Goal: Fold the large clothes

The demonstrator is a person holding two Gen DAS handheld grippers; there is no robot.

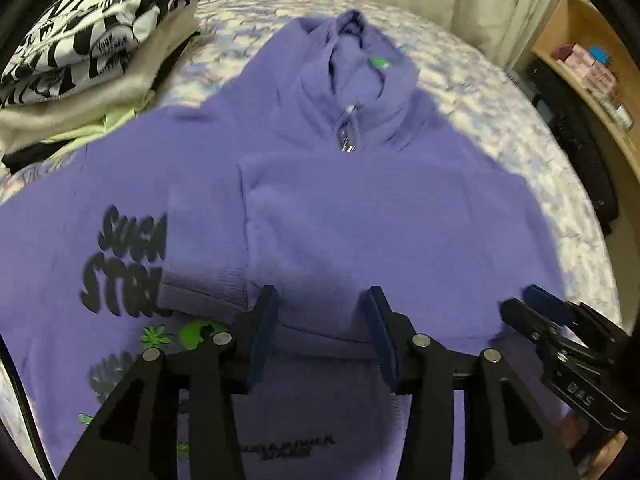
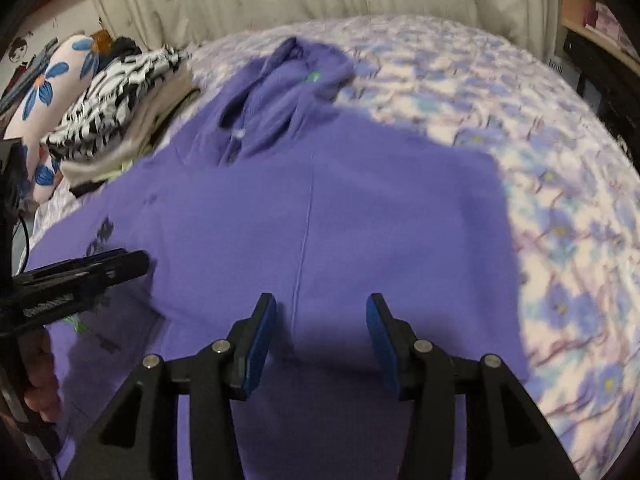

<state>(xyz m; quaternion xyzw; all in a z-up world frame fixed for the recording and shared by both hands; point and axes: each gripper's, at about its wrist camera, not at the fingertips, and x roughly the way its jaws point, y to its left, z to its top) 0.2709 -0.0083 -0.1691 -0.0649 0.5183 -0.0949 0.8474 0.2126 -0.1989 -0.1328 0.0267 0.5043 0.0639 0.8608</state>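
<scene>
A large purple hoodie [image 1: 360, 208] lies flat on the bed with its hood [image 1: 352, 64] at the far end. One sleeve is folded across the front, and its ribbed cuff [image 1: 204, 280] ends beside the dark chest print [image 1: 120, 256]. My left gripper [image 1: 324, 320] hovers over the folded part near the hem; it is open with nothing between its blue pads. My right gripper [image 2: 322, 320] hangs open over the hoodie [image 2: 320, 200] on the right side, also with nothing between its pads. Each gripper shows at the edge of the other's view: the right gripper [image 1: 528, 300] and the left gripper [image 2: 136, 260].
A stack of folded clothes [image 1: 80, 60] topped by a black-and-white patterned piece sits at the far left of the floral bedspread [image 2: 540, 160]. A flower-print pillow [image 2: 52, 80] lies behind it. A wooden shelf [image 1: 592, 60] stands off the bed's right side.
</scene>
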